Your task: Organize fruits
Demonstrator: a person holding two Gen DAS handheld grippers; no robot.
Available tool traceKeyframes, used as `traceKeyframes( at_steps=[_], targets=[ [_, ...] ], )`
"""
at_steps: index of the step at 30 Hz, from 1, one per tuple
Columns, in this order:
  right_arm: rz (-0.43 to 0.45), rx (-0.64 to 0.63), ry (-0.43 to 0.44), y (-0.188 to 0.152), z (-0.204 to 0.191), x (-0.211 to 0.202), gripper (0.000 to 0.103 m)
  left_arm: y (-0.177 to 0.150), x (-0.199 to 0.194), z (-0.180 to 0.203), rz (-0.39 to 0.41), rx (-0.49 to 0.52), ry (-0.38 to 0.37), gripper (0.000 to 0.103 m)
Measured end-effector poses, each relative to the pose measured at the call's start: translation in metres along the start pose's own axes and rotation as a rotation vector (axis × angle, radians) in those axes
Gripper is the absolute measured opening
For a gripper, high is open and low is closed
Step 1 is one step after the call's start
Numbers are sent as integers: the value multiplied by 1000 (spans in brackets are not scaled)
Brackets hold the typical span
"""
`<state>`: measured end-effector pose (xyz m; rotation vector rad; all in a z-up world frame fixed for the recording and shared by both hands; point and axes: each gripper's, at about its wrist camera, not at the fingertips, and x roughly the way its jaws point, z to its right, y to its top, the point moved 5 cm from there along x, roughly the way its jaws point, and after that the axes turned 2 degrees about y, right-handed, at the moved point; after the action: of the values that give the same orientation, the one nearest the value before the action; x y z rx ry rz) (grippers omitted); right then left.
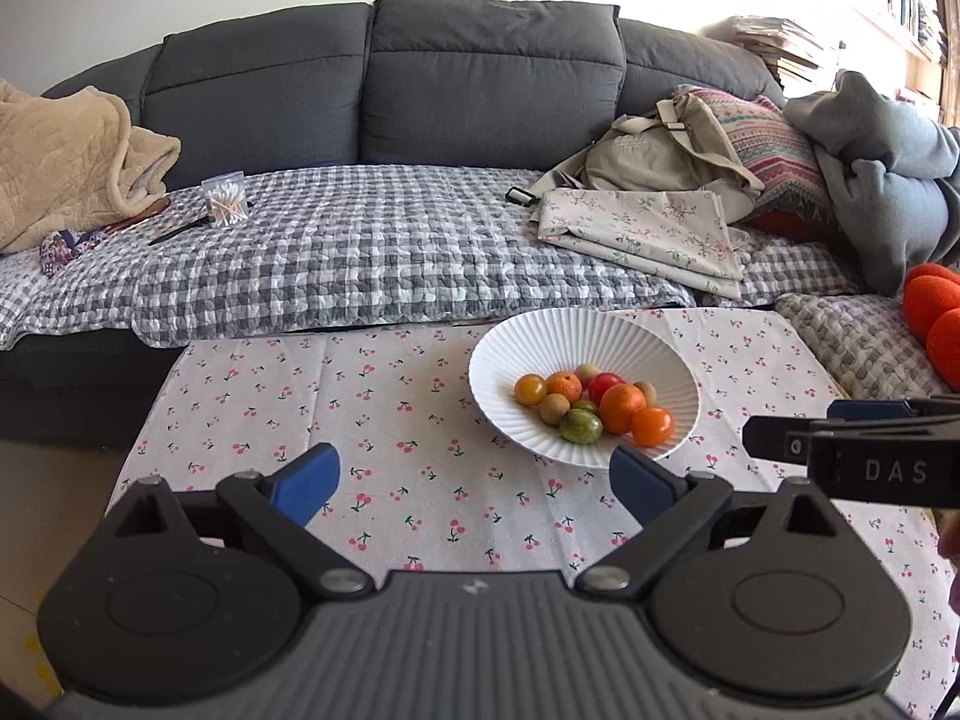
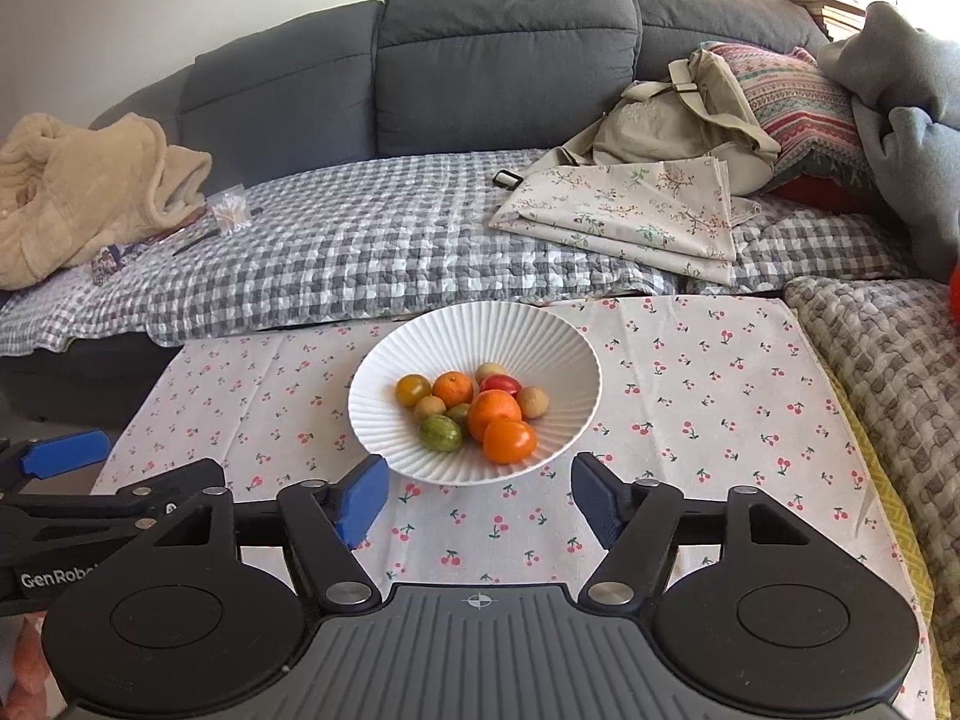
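Two tongs in view, both wide open, nothing between the blue pads of either. Left tongs (image 1: 474, 480) sit over the cherry-print cloth (image 1: 384, 408) on the counter; the white ribbed bowl (image 1: 522, 336) is ahead of them and off to their right, its near rim just past the right pad. Right tongs (image 2: 477, 498) point almost straight at the same bowl (image 2: 474, 324), near rim sitting between and just beyond the two pads, no contact visible. All fruits are in the bowl, clustered at the bottom: big orange (image 2: 493, 413) mid-pile, smaller orange fruit (image 2: 509, 441) touching it on the side nearest the tongs, green mottled fruit (image 2: 440, 433) to the left of that, yellow-orange tomato-like one (image 2: 413, 389) far left, dimpled tangerine (image 2: 453, 389) behind, red one (image 2: 501, 384) at the back, plus a few small tan round ones (image 2: 532, 402) around the edges. Exact count of the small ones hard to tell, some are half hidden. Left tongs' finger shows at the left edge of the right wrist view, just beside the right tongs; the right tongs' black body shows at the right edge of the left wrist view. Beyond the bowl: grey sofa (image 1: 480, 78) with a checked quilt (image 1: 360, 252) on the seat, folded floral fabric (image 2: 636, 204) ahead-right, beige bag (image 2: 678, 114) behind it, beige blanket (image 1: 66, 162) far left.
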<state>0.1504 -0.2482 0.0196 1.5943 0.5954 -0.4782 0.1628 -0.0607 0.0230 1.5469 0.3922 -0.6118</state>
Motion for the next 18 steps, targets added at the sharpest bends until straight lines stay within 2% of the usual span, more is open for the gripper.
traceKeyframes(
  at_steps=[3,8,18],
  targets=[
    [2,-4,13,-9,-4,-14,89,-5,-14,-5,15,-5,5,101],
    [10,-12,-4,-22,-12,-31,99,-11,-28,-10,26,-25,28,102],
    [-8,-11,-26,-34,-15,-35,102,-22,-37,-5,40,36,64,102]
  ],
)
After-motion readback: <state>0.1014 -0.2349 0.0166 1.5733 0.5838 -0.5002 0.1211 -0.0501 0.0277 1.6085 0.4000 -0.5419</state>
